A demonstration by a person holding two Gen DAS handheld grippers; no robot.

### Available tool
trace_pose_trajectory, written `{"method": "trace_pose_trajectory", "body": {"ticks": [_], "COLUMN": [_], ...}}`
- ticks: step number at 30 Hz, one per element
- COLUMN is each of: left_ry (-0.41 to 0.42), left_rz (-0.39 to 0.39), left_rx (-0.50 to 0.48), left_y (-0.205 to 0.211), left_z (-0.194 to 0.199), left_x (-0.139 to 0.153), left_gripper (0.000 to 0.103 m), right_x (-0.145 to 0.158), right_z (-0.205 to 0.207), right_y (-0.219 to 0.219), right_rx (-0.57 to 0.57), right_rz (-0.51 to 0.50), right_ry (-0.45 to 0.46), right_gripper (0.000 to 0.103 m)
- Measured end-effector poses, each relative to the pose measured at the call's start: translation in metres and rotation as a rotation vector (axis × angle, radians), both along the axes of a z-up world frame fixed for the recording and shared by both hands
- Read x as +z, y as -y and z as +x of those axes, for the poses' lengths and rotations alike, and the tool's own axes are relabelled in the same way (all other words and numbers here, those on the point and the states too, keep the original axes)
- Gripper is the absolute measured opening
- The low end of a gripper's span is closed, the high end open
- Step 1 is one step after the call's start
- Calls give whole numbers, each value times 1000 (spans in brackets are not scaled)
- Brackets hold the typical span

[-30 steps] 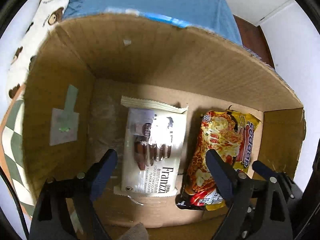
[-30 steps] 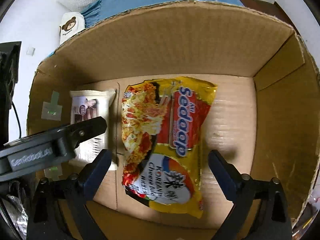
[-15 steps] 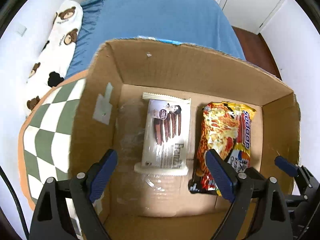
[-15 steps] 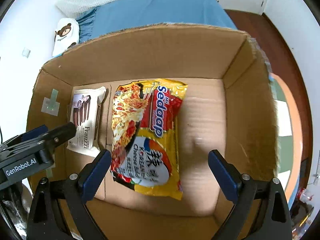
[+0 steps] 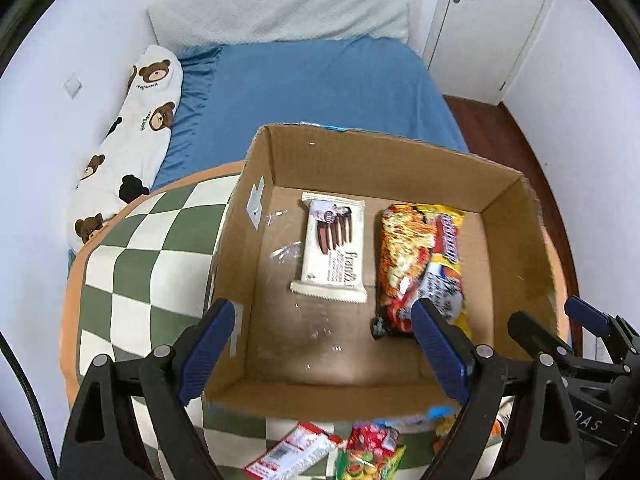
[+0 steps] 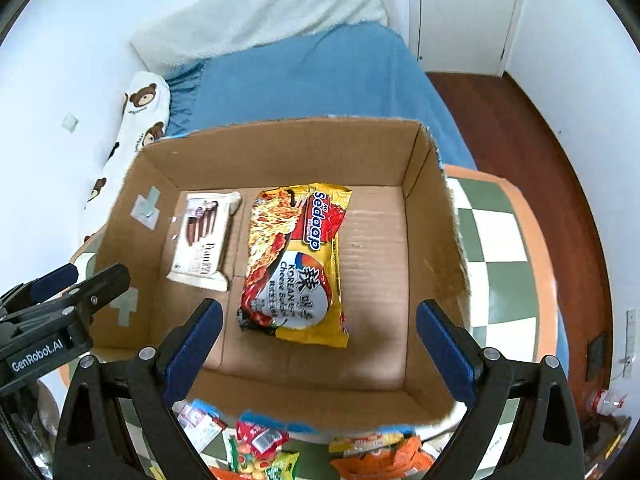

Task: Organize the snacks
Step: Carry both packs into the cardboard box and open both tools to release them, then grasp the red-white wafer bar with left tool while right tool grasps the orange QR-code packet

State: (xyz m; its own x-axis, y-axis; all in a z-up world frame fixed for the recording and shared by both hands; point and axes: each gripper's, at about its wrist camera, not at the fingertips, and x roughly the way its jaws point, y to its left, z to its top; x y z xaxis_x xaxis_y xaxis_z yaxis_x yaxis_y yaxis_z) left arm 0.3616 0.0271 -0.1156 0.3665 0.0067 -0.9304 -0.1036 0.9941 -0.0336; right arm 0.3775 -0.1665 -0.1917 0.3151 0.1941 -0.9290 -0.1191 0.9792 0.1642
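Observation:
A cardboard box (image 5: pixel 508 196) (image 6: pixel 288 140) stands open on a checkered table. Flat on its floor lie a white cookie pack (image 5: pixel 334 254) (image 6: pixel 204 242) and, to its right, a yellow-red noodle packet (image 5: pixel 420 264) (image 6: pixel 298 260). My left gripper (image 5: pixel 324 350) hangs open above the box's near left corner with nothing between its blue pads. My right gripper (image 6: pixel 318 350) is open over the box's near edge, also holding nothing. Several loose snack packets (image 5: pixel 320 454) (image 6: pixel 260 446) lie on the table in front of the box.
The green-and-white checkered table (image 5: pixel 144 256) (image 6: pixel 500 240) has an orange rim. Behind it is a bed with a blue sheet (image 5: pixel 312 92) and a bear-print pillow (image 5: pixel 128 144). A white door (image 5: pixel 488 28) and wooden floor (image 6: pixel 516 128) lie to the right.
Both grippers have risen out of the box and tilted back, so the whole box, the table and the bed now show. The cookie pack and noodle packet stay on the box floor.

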Motion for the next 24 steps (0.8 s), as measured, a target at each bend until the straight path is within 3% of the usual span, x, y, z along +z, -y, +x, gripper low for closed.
{"method": "trace_pose_trajectory", "body": {"ticks": [9, 14, 19, 24], "left_ry": [53, 39, -42, -225], "left_rz": [-18, -27, 28, 109], "left_rx": [-11, -8, -27, -111], "left_y": [8, 8, 0, -4], "left_z": [-48, -80, -112, -129], "left_x": [27, 20, -25, -102], "left_gripper": [90, 90, 90, 90], "right_x": [36, 28, -17, -82], "right_z": [-46, -77, -111, -137], "right_y": [8, 20, 43, 70], "right_rx": [-10, -17, -66, -152], "right_rz": [40, 63, 81, 138], "right_ry": [58, 21, -104, -260], "right_gripper": [99, 99, 99, 99]}}
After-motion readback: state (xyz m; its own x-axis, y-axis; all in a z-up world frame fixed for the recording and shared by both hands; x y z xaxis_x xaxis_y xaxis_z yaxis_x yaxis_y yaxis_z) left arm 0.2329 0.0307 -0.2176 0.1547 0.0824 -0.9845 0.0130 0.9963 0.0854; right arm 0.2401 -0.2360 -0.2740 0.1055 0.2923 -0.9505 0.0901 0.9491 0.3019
